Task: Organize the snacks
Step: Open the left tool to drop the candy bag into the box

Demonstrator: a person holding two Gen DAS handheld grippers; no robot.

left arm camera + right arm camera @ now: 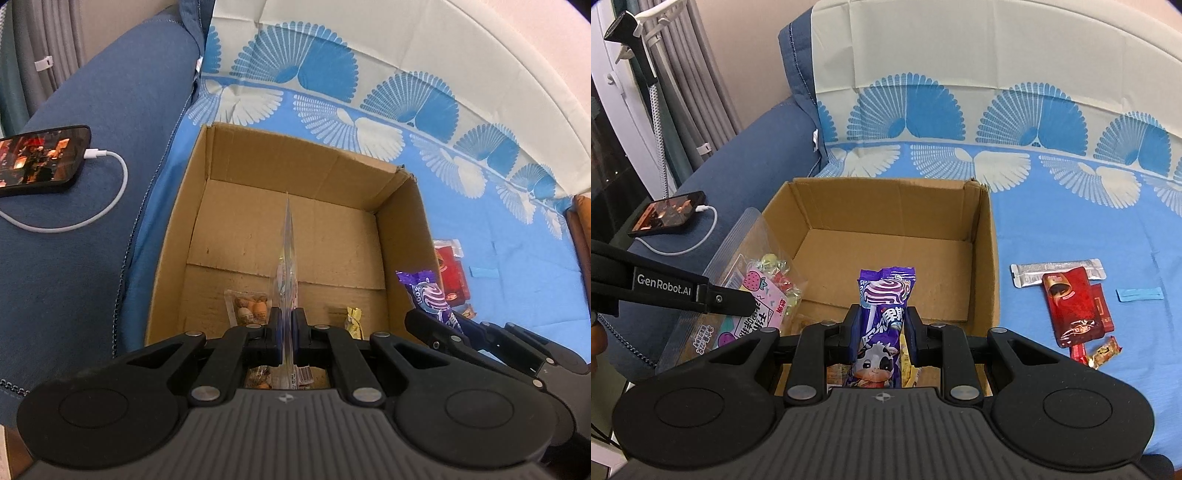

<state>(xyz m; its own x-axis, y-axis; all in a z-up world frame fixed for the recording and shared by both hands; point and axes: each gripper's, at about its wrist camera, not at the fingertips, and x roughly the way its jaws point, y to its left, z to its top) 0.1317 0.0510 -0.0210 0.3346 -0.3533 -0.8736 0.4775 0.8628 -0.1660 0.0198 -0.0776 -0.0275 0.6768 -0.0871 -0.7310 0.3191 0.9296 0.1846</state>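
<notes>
Right wrist view: the purple lollipop packet with a cartoon cow [881, 325] sits clamped in the right hand-held gripper [880, 334], poised over the near edge of the open brown cardboard box [982, 258]. Over on the left, the left hand-held gripper [287, 328] is clenched on a clear plastic bag of pastel candies [757, 291], edge-on above the box. Red snack wrappers [1071, 306] and a silver foil sachet [1056, 271] lie on the blue fan-patterned bedsheet [1071, 206], right of the box. A charging black smartphone [40, 158] rests on the dark blue cushion [92, 110].
</notes>
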